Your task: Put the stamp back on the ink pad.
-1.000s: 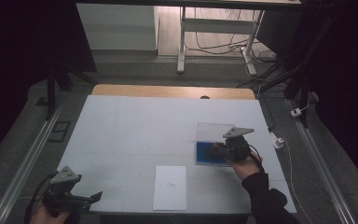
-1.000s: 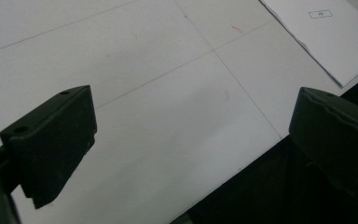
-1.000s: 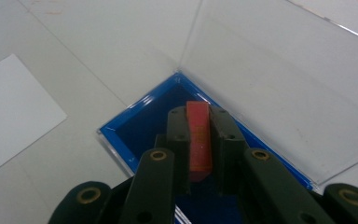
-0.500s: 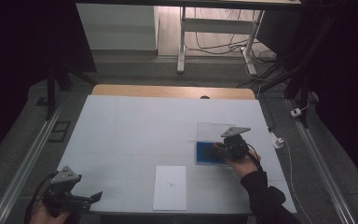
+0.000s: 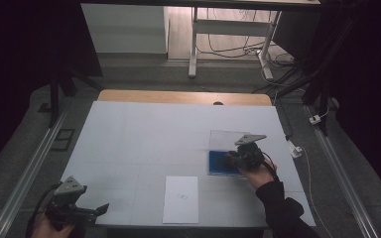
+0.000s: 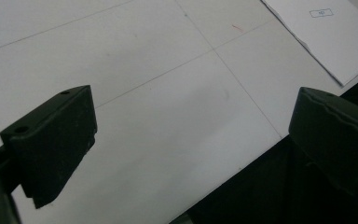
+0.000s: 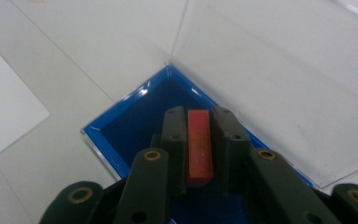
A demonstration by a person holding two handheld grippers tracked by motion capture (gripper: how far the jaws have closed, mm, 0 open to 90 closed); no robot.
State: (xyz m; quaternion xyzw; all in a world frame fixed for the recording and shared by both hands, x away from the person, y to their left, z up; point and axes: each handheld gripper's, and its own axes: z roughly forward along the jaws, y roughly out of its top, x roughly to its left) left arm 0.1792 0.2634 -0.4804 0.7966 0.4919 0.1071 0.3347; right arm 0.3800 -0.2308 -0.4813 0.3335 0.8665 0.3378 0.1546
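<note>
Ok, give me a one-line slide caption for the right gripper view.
Right gripper shut on a red block over the blue tray of an open clear-lidded box.

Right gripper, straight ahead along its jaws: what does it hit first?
Probably the blue inside of the open clear-lidded box. The right gripper, shut on a red rectangular block, points down into it; how far off is unclear.

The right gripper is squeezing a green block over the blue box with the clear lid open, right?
Not quite: the block is red, not green. The right gripper view shows the right gripper with its jaws closed on it, over the blue box, whose clear lid stands open.
</note>
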